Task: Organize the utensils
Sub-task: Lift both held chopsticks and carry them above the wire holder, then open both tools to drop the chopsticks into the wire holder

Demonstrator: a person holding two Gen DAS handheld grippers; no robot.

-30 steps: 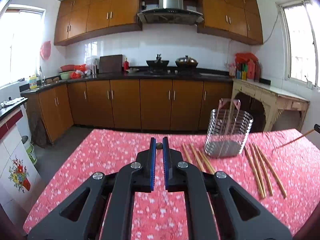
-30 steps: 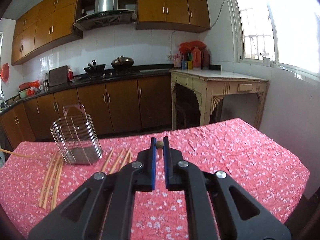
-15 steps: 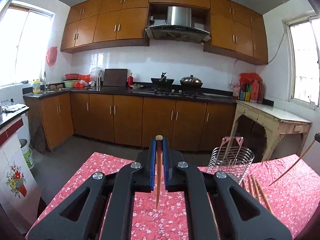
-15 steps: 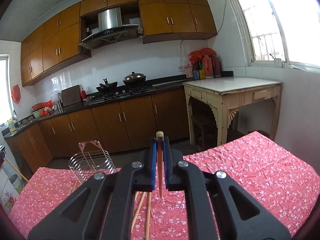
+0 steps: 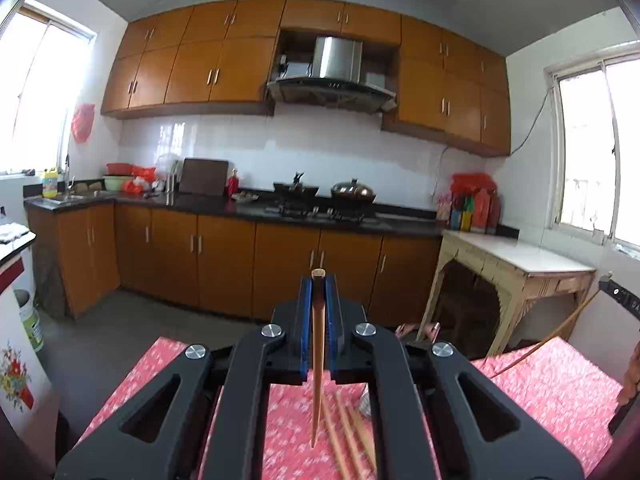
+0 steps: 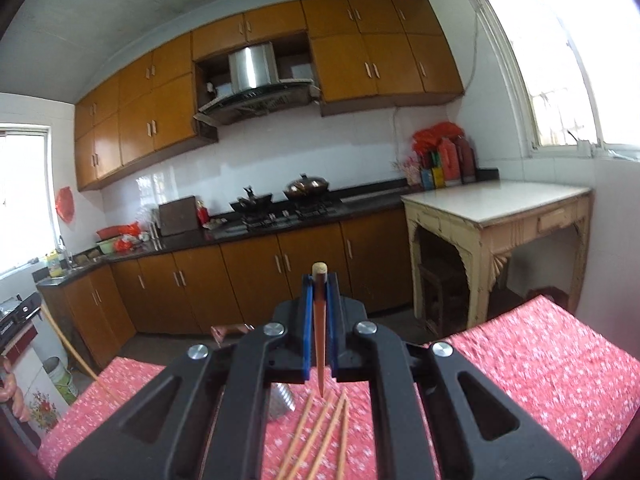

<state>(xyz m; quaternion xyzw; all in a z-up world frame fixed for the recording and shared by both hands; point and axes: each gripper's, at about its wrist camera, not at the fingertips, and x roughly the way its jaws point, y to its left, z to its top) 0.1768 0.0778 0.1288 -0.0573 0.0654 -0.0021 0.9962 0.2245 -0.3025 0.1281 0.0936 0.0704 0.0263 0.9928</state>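
Note:
My left gripper (image 5: 318, 280) is shut on one wooden chopstick (image 5: 317, 360), which hangs point-down above the red floral tablecloth (image 5: 552, 384). My right gripper (image 6: 319, 280) is likewise shut on a chopstick (image 6: 320, 344) that hangs tip-down. Several loose chopsticks (image 5: 348, 432) (image 6: 320, 432) lie on the cloth below. The wire utensil holder (image 6: 282, 400) is mostly hidden behind the gripper bodies; its pink handle (image 5: 416, 330) shows. In the left wrist view the other gripper (image 5: 618, 296) shows at the right edge with its chopstick slanting down.
A cream side table (image 6: 500, 216) stands beyond the table's far right corner. Brown kitchen cabinets and a dark counter (image 5: 320, 216) with a stove run along the back wall. A person's hand (image 6: 8, 380) shows at the left edge of the right wrist view.
Both grippers have risen off the table, each lifting a chopstick that now hangs from its fingers. The holder and loose chopsticks have dropped low in both views.

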